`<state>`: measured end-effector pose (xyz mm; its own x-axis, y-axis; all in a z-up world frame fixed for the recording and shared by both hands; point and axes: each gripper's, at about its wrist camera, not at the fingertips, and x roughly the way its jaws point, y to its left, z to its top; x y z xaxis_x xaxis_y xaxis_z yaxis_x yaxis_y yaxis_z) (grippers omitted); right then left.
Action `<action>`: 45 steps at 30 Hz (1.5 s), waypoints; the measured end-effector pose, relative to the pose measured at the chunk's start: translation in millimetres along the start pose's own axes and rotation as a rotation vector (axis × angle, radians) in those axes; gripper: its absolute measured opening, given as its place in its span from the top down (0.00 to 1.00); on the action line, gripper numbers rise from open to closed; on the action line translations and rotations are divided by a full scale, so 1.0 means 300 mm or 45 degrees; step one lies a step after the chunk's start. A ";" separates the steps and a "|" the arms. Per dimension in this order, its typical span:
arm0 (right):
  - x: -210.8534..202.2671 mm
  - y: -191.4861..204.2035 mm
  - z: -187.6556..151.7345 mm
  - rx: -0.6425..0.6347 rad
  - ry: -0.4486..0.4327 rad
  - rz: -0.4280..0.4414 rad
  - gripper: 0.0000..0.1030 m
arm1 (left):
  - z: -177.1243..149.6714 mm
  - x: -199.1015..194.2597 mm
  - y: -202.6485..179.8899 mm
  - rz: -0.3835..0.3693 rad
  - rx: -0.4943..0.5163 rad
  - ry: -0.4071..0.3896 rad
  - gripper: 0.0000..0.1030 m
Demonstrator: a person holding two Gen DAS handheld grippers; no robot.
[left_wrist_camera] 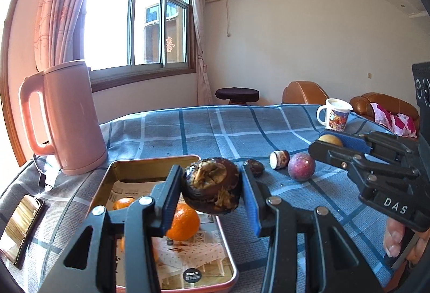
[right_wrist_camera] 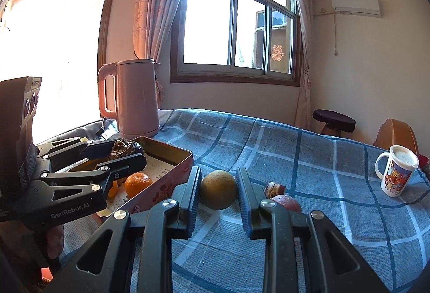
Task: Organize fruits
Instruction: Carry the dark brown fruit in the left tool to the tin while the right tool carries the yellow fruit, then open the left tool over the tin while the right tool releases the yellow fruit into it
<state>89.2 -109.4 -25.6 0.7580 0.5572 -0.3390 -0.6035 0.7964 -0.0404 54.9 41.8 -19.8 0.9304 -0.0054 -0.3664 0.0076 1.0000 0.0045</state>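
My left gripper (left_wrist_camera: 211,185) is shut on a dark brown, wrinkled fruit (left_wrist_camera: 212,188), which hangs over the right rim of an open tin tray (left_wrist_camera: 156,160). Two oranges (left_wrist_camera: 183,223) lie inside the tray. My right gripper (right_wrist_camera: 218,185) is shut on a round yellow-green fruit (right_wrist_camera: 218,189), held above the blue plaid cloth just right of the tray (right_wrist_camera: 166,180). In the right wrist view the left gripper (right_wrist_camera: 129,150) shows with the dark fruit (right_wrist_camera: 125,146) above the tray. On the cloth lie a purple passion fruit (left_wrist_camera: 301,166), a cut fruit piece (left_wrist_camera: 279,158) and a small dark fruit (left_wrist_camera: 254,166).
A pink kettle (left_wrist_camera: 72,115) stands behind the tray at the table's left. A phone (left_wrist_camera: 22,225) lies by the left edge. A lidded printed mug (right_wrist_camera: 396,174) sits at the far right. Bare plaid cloth (right_wrist_camera: 268,142) stretches behind the fruits. Brown armchairs and a stool stand beyond the table.
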 end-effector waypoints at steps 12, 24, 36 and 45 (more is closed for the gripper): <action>0.055 0.110 0.051 -0.083 0.011 0.081 0.73 | -0.014 0.013 0.107 0.081 -0.055 0.058 0.56; 0.116 0.217 0.080 -0.134 0.038 0.149 0.73 | -0.026 0.015 0.154 0.109 -0.072 0.093 0.56; 0.162 0.309 0.066 -0.193 0.076 0.189 0.73 | -0.035 0.028 0.201 0.133 -0.093 0.153 0.56; 0.192 0.335 0.053 -0.202 0.108 0.201 0.73 | -0.043 0.045 0.237 0.157 -0.108 0.213 0.56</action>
<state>76.2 6.4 -34.2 0.6317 0.6446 -0.4305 -0.7492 0.6503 -0.1258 63.4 112.9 -36.4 0.8488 0.1110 -0.5169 -0.1397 0.9901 -0.0168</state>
